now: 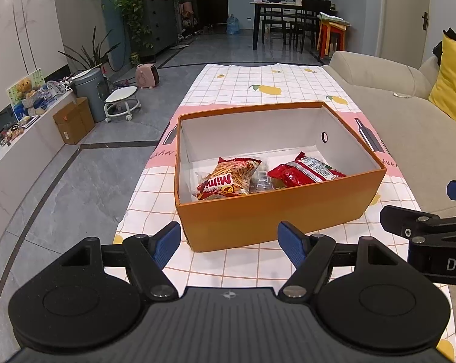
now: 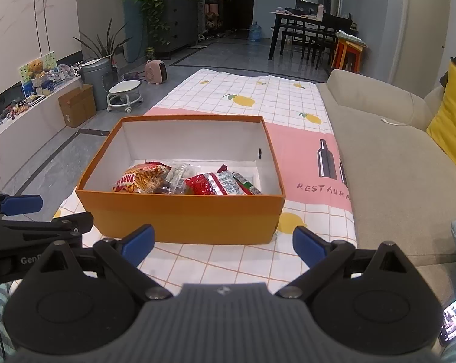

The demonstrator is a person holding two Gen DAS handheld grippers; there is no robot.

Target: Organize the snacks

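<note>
- An orange cardboard box (image 1: 267, 211), lid off, sits on a lemon-print tablecloth (image 1: 258, 90).
- Inside the box lie a Mimi snack bag (image 1: 228, 178), a clear packet (image 2: 179, 177) beside it (contents unclear), and a red packet (image 1: 306, 172).
- The left gripper (image 1: 229, 242) hovers just in front of the box, jaws spread, empty.
- The right gripper (image 2: 223, 246) hovers likewise before the box, jaws spread, empty.
</note>
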